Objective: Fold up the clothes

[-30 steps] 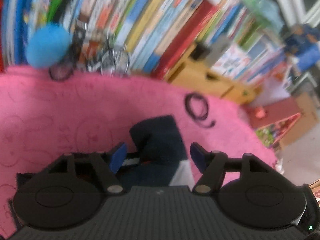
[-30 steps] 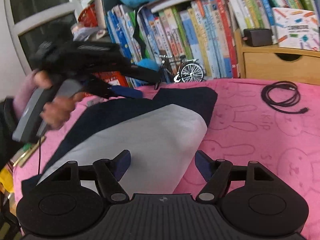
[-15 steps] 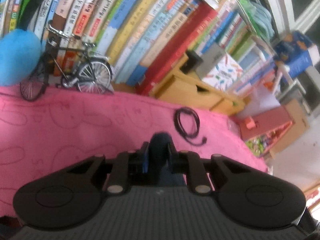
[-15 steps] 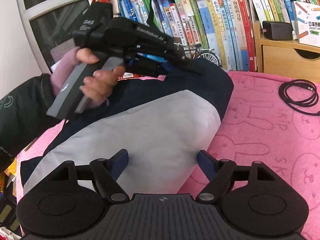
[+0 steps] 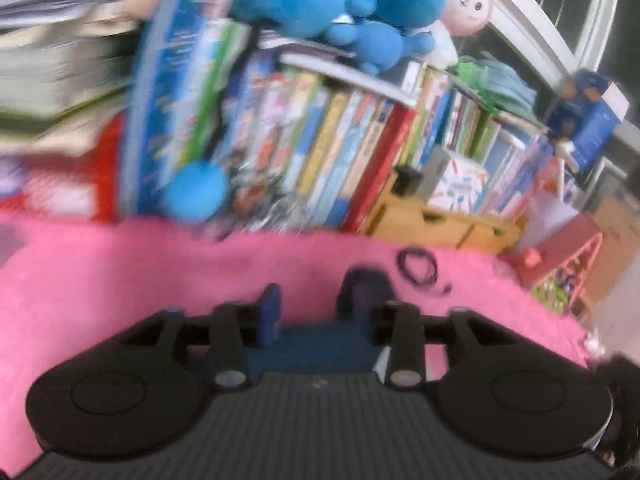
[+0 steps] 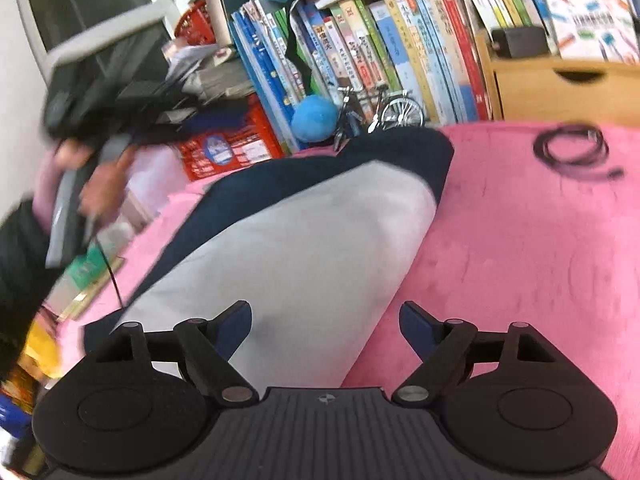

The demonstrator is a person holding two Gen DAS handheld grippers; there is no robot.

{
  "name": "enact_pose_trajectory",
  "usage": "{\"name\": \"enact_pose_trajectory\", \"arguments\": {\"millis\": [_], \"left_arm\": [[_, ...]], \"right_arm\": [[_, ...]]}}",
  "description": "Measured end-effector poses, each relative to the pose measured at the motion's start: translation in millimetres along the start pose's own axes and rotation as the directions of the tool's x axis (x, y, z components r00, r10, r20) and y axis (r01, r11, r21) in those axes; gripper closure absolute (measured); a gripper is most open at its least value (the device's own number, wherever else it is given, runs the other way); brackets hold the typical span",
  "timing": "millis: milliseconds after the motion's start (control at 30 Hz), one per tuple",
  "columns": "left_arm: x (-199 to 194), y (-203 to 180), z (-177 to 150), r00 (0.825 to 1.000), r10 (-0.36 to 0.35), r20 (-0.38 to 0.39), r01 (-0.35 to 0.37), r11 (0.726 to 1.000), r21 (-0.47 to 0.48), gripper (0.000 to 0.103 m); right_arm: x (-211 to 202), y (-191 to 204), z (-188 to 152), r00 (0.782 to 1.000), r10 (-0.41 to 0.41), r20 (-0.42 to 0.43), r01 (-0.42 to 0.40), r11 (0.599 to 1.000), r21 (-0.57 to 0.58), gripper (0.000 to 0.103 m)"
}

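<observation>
A navy and grey garment (image 6: 312,240) lies flat on the pink blanket (image 6: 520,260), with its navy end (image 6: 400,148) towards the books. My right gripper (image 6: 326,320) is open just above the near grey part, its left finger over the cloth and its right finger over the blanket. In the left wrist view, which is blurred, my left gripper (image 5: 314,300) is open with a strip of navy fabric (image 5: 320,344) below it and a navy fold (image 5: 370,280) by its right finger. The right wrist view shows a hand (image 6: 104,184) holding that gripper up, left of the garment.
A coiled black cable (image 6: 572,148) lies on the blanket at the far right. Along the back stand rows of books (image 6: 400,40), a toy bicycle (image 6: 380,114), a blue plush ball (image 6: 314,114) and a wooden drawer box (image 6: 560,88). A red crate (image 6: 228,148) is at the left.
My left gripper, shut on the garment's navy edge half a second ago, has opened, let go and drawn back up to the left. The garment now lies flat. My right gripper has hardly moved.
</observation>
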State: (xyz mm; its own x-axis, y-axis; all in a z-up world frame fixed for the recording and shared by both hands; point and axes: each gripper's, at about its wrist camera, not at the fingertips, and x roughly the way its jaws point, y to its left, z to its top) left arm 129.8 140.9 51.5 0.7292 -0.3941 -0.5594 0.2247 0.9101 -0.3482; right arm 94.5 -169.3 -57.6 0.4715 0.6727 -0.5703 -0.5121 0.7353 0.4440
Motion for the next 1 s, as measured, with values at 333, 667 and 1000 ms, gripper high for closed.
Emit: {"name": "enact_pose_trajectory", "arguments": {"millis": [333, 667, 1000], "left_arm": [[-1.0, 55.6, -68.4, 0.993, 0.071, -0.09, -0.087, 0.978, -0.191, 0.031], [-18.3, 27.0, -68.0, 0.98, 0.195, 0.032, -0.195, 0.981, -0.015, 0.033], [-95.6, -53.7, -146.1, 0.958, 0.26, 0.117, -0.282, 0.928, 0.243, 0.003]], "right_arm": [[8.0, -0.1, -17.1, 0.999, 0.052, -0.004, -0.051, 0.992, 0.116, 0.024], [2.5, 14.9, 2.8, 0.989, -0.124, 0.074, 0.126, 0.992, -0.014, 0.024], [-68.0, 93.1, -82.5, 0.967, -0.207, 0.148, 0.244, 0.92, -0.305, 0.002]]}}
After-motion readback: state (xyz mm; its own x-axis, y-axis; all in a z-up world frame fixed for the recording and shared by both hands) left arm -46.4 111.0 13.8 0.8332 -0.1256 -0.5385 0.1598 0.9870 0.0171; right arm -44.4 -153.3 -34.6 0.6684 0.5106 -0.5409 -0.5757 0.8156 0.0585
